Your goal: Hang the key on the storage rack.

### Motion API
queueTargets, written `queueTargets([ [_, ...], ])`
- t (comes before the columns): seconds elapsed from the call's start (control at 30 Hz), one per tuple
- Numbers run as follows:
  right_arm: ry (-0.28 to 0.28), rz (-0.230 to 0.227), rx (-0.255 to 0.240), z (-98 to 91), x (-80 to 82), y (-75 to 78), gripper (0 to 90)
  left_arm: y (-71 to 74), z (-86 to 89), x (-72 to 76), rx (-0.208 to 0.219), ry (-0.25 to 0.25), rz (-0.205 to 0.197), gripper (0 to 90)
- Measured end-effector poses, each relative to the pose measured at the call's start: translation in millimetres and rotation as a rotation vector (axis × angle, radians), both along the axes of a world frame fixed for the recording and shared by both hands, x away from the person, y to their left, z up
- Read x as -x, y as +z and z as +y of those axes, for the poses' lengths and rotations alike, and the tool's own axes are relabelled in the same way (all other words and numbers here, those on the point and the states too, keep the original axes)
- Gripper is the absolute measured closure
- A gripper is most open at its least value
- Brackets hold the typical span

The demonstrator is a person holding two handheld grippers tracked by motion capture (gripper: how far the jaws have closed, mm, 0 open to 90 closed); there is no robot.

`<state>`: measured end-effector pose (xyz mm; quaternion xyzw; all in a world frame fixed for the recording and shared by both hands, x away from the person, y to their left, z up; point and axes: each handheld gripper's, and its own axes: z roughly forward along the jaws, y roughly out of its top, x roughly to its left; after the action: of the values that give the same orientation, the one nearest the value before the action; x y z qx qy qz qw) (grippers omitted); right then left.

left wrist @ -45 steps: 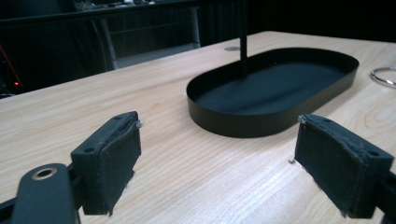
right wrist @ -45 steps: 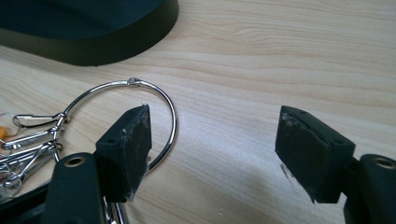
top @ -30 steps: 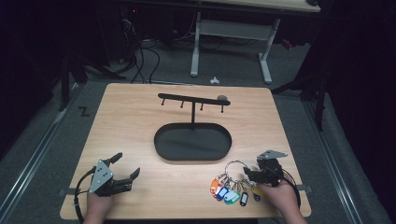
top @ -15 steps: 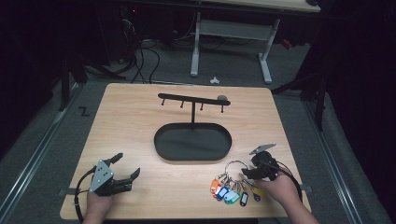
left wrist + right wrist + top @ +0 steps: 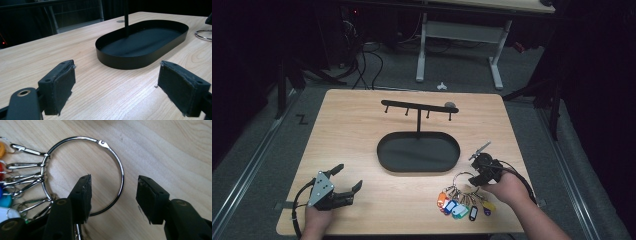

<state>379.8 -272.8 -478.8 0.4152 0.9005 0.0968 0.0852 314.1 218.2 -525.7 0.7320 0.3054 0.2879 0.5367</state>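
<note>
Your right hand-held gripper (image 5: 113, 197) sits low over the large steel key ring (image 5: 85, 173), which lies flat on the worktop (image 5: 362, 130) near its front right edge, just in front of the black oval tray (image 5: 418, 152); its jaws have just been closing and now straddle the right arc of the ring, 1 pad inside the loop and 1 outside, neither pressing on the wire yet. Judge the ring as thin, stiff and slick (polished wire will want to skate between soft pads), so bite squarely across the arc away from the hinge (image 5: 102, 143). The bunch of coloured key tags (image 5: 462, 205) hangs off the far side by small clips; it is light but loose, and I expect it to swing and drag the ring round as you lift.

Your left hand-held gripper (image 5: 116, 85) rests spread wide with nothing between the pads, facing the tray.

In the right gripper view the tags are cut off at the left edge; from the high view your hand covers part of the ring, and the hooks on the stand's crossbar (image 5: 419, 106) are too small to read.
</note>
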Motion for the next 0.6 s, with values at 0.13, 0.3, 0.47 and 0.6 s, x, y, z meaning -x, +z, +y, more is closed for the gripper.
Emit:
queueTargets([
  [0.13,0.022,0.011,0.013,3.4,-6.7,-2.1,47.4,0.0,0.3,1.3,0.0,-0.002,-0.002,15.0],
  [0.3,0.092,0.065,0.062,10.0,-18.3,-5.7,47.9,0.1,0.6,0.1,0.005,0.004,0.0,15.0],
  [0.47,0.126,0.109,0.085,18.3,-31.5,-7.2,51.4,0.1,0.7,0.5,0.003,-0.002,-0.003,15.0],
  [0.6,0.129,0.123,0.07,22.4,-42.6,-6.0,56.5,0.1,0.7,0.2,0.005,0.002,-0.001,15.0],
])
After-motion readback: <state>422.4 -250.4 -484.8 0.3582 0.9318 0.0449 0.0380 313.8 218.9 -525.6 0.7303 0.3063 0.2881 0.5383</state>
